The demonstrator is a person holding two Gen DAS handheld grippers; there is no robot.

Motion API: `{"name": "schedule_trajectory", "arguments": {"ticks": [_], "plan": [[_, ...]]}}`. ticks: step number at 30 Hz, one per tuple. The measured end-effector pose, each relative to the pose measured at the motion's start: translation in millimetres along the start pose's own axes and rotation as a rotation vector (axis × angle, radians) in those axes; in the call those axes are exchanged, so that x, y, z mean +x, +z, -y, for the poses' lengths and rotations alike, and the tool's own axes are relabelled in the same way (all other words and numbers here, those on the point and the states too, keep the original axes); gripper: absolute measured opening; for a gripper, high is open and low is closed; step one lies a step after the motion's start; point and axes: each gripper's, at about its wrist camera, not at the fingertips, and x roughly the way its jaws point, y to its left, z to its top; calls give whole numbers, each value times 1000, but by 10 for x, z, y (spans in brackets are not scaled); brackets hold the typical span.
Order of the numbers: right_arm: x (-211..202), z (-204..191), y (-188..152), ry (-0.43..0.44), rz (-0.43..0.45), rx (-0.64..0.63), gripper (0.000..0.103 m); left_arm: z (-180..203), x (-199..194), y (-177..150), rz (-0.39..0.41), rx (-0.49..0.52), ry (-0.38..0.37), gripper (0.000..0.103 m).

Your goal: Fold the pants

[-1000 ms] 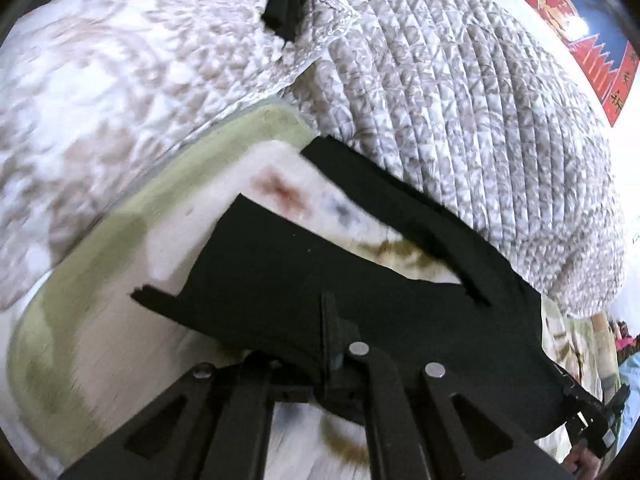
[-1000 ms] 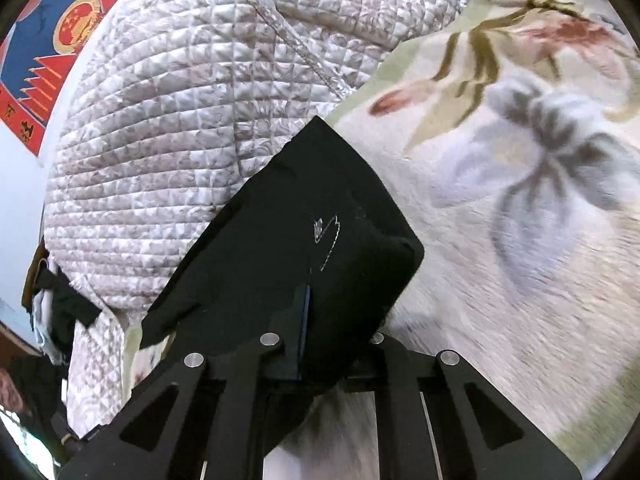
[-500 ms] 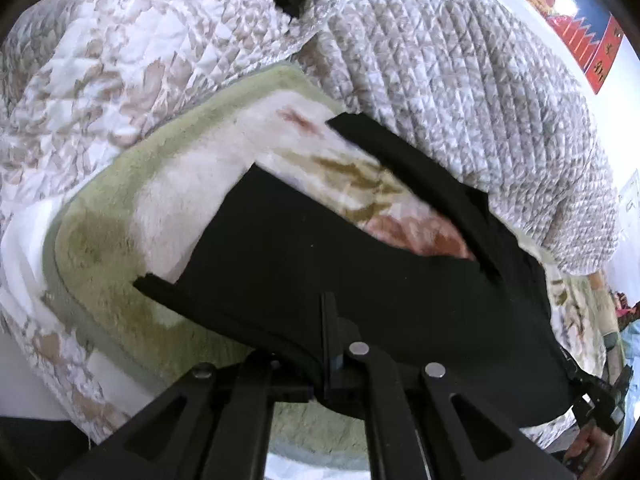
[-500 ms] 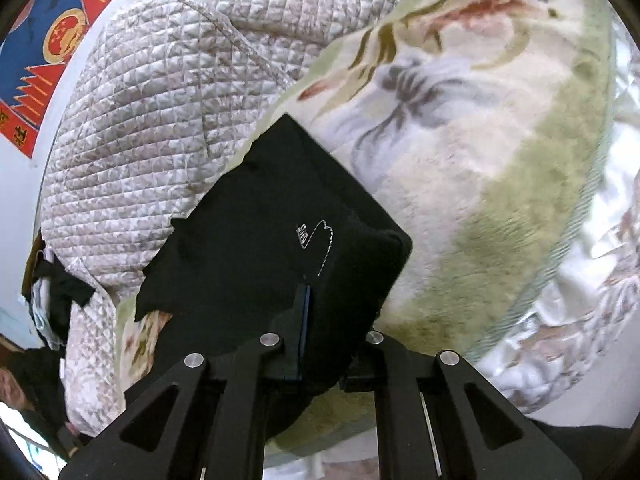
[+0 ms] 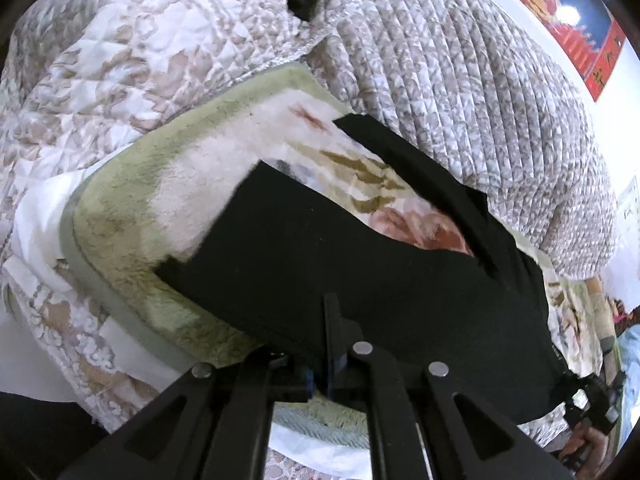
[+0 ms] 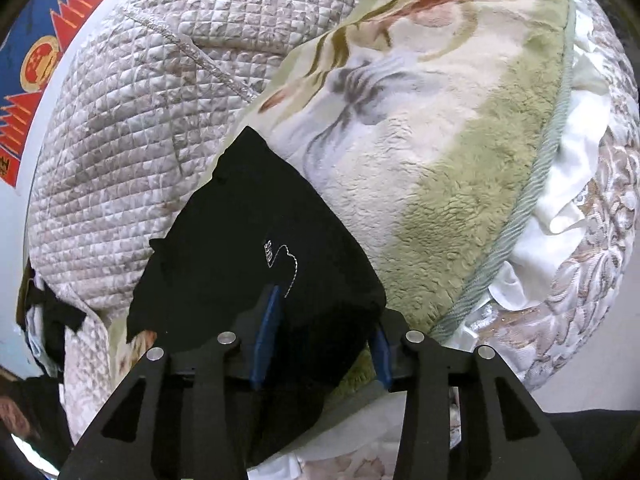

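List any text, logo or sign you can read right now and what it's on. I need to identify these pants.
Black pants: small white stitched script beside a looping outline, too small to read.
Red and blue wall poster: round emblem with stars, no legible words; its lower edge has characters, too blurred to read.
Same poster in the left wrist view: dark characters on the red strip, blurred, unreadable.
No brand, number or size tag is readable.

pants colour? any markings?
Black pants, with a small white stitched logo near the waist end. Clearest in the right wrist view.
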Motion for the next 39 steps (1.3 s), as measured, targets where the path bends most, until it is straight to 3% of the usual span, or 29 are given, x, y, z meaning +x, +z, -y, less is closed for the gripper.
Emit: {"name": "schedule_trajectory", "arguments": {"ticks": [1,3,7,9,12,14,16,18,21,24,26,29,31,33,39], "plan": [[31,-15,2,-2,-7,-15,37,-25,-17,21,13,-3,14,7],[87,-6,16,-11,-23,-14,11,-94,-18,54,11,-25,28,6],[-102,-7,50,-12,46,0,11,-99,-31,8,9,-8,54,5],[-94,-13,76,-31,39,0,11,-106,43,-29,-35,0,94,5],[16,6,49,-106,-17,-9,18,-156,19,-51,-46,-12,152,9],[-82,12,41,-150,27,-12,30,-163,-93,-22,-5,-8,228,9],[-238,-15,64,-190,99,-29,32,-188,-189,36,30,-10,269,9],[-365,-129,93,-178,168,-74,32,-188,-215,115,38,-17,267,8],[-468,-438,65,-143,231,-193,34,17,-233,209,69,32,194,9],[-329,-929,-37,-116,174,-426,44,390,-40,270,20,138,58,14],[-98,-1208,-106,-83,88,-540,44,577,186,283,-26,218,8,15],[230,-1340,-142,-112,22,-614,45,673,589,325,-104,276,58,16],[469,-1275,-117,-192,-40,-631,45,633,773,349,-114,306,140,15],[596,-1139,-75,-254,-65,-621,45,580,854,412,-106,300,145,15],[464,-1150,37,-326,-16,-601,45,557,763,527,-52,282,230,16]]}}
